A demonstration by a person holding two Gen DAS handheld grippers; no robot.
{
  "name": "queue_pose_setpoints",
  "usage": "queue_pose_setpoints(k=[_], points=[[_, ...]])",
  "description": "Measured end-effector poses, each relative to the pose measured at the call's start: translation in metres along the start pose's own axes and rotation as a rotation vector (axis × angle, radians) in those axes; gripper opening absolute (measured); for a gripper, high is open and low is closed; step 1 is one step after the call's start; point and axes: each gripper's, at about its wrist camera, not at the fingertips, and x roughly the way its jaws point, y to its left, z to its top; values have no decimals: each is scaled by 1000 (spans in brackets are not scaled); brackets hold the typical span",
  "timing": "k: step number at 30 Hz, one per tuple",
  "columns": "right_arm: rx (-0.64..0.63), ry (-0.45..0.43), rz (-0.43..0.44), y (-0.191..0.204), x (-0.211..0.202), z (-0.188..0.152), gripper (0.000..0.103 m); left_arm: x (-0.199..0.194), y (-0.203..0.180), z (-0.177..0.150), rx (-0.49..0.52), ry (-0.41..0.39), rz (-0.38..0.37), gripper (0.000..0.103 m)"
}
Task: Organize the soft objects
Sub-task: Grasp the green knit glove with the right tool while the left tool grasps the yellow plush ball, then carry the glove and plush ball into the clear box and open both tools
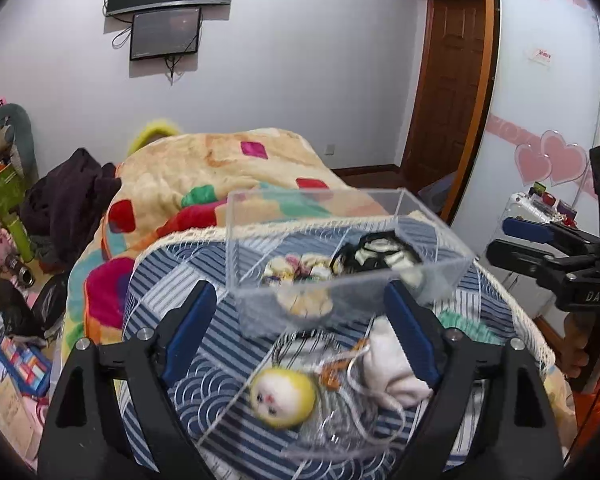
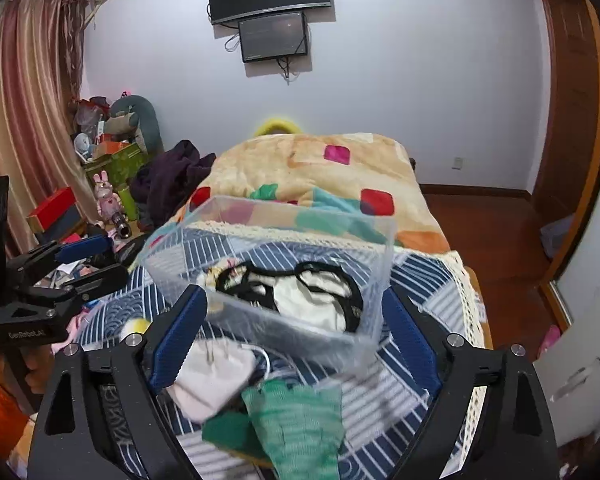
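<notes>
Spread across the bed [image 1: 204, 184]: a blue striped cloth [image 1: 172, 280], with a clear plastic box [image 1: 340, 240] at 12 o'clock from both grippers, already holding a black-trimmed white garment [image 2: 308, 296] and some small pale plush pieces [image 1: 296, 268]. Risk of tipping or sliding that light box on the soft bedding if nudged by a finger. Nearer, at 6 o'clock: a green knit piece [image 2: 296, 420] and a white pouch [image 2: 216, 380] with loose strings, likely to snag or drag neighbours along. Smallest, a yellow-haired doll head [image 1: 282, 398], round enough to roll away or squirt out of a pinch. Left gripper [image 1: 300, 332] with jaws apart, holding nothing; right gripper [image 2: 292, 344] likewise spread and empty.
</notes>
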Motion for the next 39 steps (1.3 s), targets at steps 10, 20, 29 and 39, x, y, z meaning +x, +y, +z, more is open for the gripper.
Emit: queue_pose_setpoints(k=[10,20,29,39], points=[[68,113,-2,-11,10,-49,88,16,18,-51,-46,120,49,86],[105,185,10,-16,17,-77,79,35,14,-62,-34,148,54,62],[162,208,90,-21,21,-83,51,42,15,-66,-100,154,-7,44],[123,164,77,-14,11,-76,16,9,4,-59,-38,80,14,44]])
